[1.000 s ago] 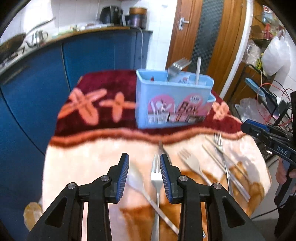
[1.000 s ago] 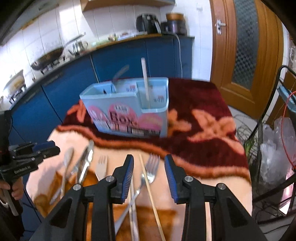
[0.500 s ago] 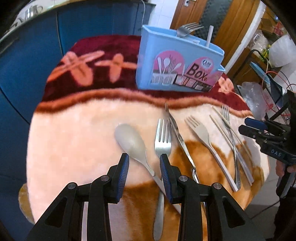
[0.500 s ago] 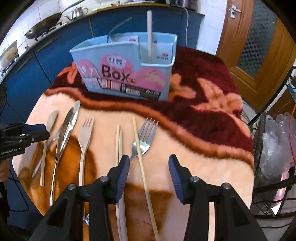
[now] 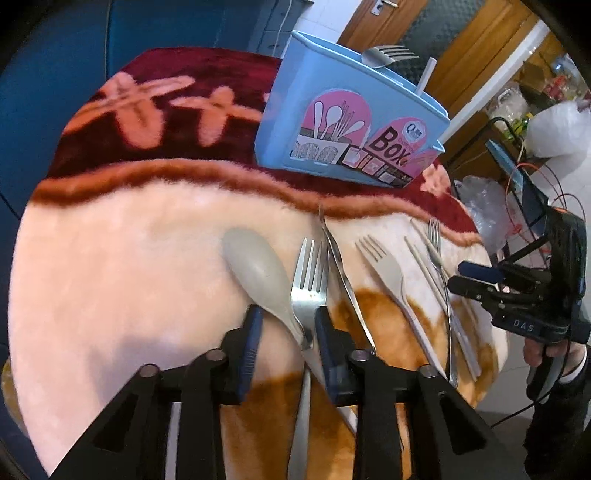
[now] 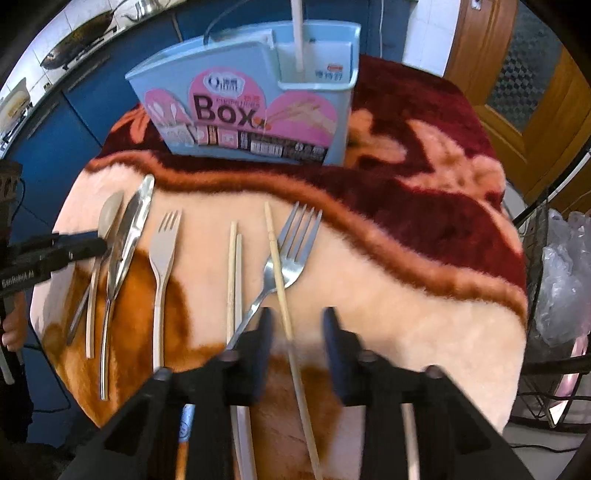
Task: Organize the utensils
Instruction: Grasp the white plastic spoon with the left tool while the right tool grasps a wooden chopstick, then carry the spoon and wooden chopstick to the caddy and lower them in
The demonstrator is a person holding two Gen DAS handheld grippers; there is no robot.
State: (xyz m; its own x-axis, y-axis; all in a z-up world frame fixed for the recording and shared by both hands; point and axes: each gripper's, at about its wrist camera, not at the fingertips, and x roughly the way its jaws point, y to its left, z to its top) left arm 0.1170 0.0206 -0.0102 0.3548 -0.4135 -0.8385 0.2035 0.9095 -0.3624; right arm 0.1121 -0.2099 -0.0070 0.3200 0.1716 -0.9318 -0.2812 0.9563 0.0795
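A light blue utensil box (image 6: 258, 107) stands upright at the far side, holding a fork (image 5: 388, 55) and a pale stick (image 6: 297, 33). Nearer lie, left to right, a grey spoon (image 5: 258, 273), steel fork (image 5: 308, 284), knife (image 5: 340, 266), pale fork (image 6: 164, 251), chopsticks (image 6: 234, 273) and a large fork (image 6: 291, 254).

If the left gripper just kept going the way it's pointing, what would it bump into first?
Most likely the metal fork and grey spoon, lying between the open left gripper fingertips; farther on stands the blue utensil box. Depth is uncertain.
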